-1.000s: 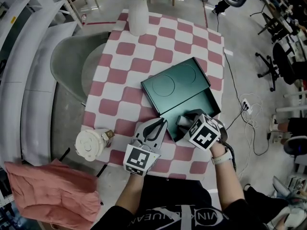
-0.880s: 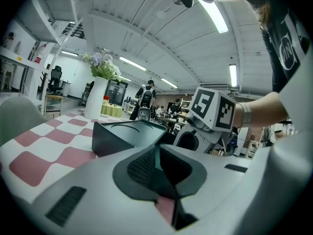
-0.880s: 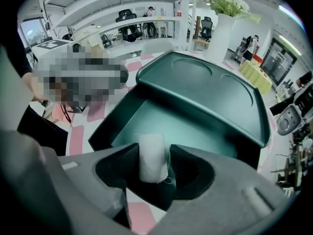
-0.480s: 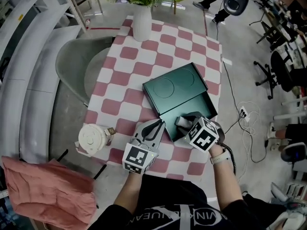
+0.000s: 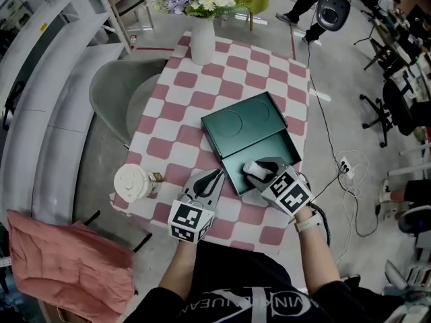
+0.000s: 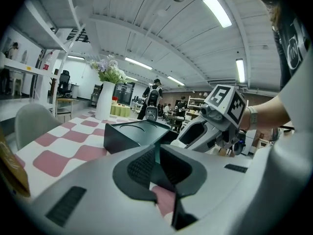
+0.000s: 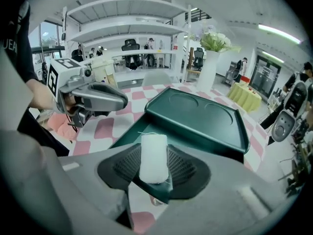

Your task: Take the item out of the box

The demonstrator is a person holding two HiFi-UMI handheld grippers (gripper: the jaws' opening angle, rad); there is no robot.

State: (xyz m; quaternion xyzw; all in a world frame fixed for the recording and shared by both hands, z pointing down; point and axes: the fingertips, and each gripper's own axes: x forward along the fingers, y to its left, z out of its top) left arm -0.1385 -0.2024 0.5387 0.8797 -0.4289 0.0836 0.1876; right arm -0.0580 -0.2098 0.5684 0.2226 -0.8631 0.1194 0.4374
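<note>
**Handling properties (judged).** The small white cylindrical item point(image 7: 153, 156) has a matt, slightly fuzzy surface, rounded ends and a stray thread at its far end. It is probably light, soft and somewhat compressible. It is unlikely to slip against ribbed pads and unlikely to break. Excess pressure could dent it, so moderate force should be enough. The best hold is across the mid-body, on opposite sides, with the long axis running along the pads.

**Right gripper point(image 5: 258, 171).** The jaws have just been closing, and the item stands between them. They now pinch it on both sides at its lower and middle part. Its far end stands proud of the pads. The hold looks centred, with little tilt.

**Position of the item.** The item is over the near end of the dark green rectangular box point(image 5: 281, 151). The box lies open on the pink-and-white checked bench point(image 5: 202, 93), and its lid point(image 5: 244, 122) is folded back to the far left. The right gripper view shows the box's near wall and a patch of checked cloth below the jaws. Whether the item is fully above the rim cannot be determined.

**Left gripper point(image 5: 214, 177).** The jaws are drawn together at the tips and hold nothing visible. They rest just beside the near left edge of the box, to the left of the right gripper.
</note>
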